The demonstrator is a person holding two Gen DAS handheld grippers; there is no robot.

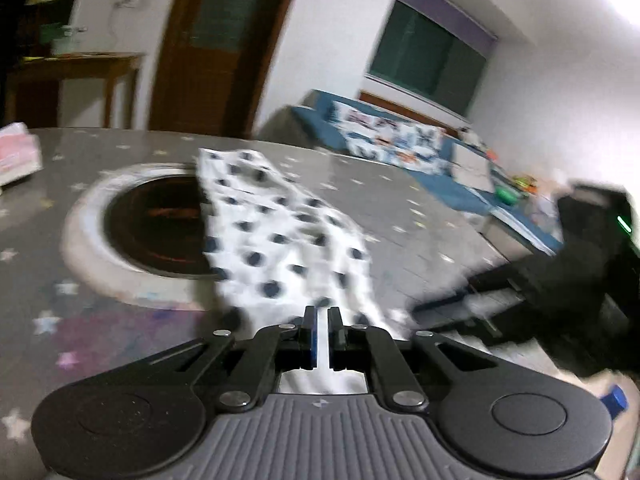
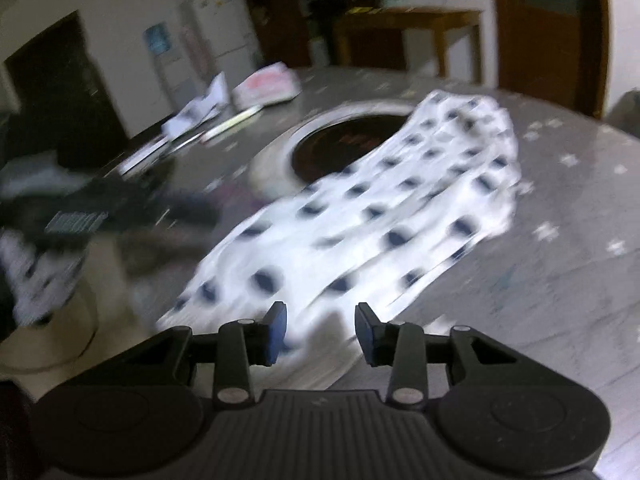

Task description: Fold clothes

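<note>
here the white cotton garment with dark polka dots (image 2: 360,216) is spread beside the round dark recess (image 1: 156,228), long axis toward both grippers. the left gripper (image 1: 320,332) is clamped on its near edge; the right gripper (image 2: 320,332) is held apart, just short.

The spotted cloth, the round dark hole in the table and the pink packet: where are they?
spotted cloth (image 2: 360,216): right wrist view, middle of the fabric.
round dark hole (image 1: 156,224): left wrist view, its dark inside.
pink packet (image 2: 266,86): right wrist view, its top face.
</note>
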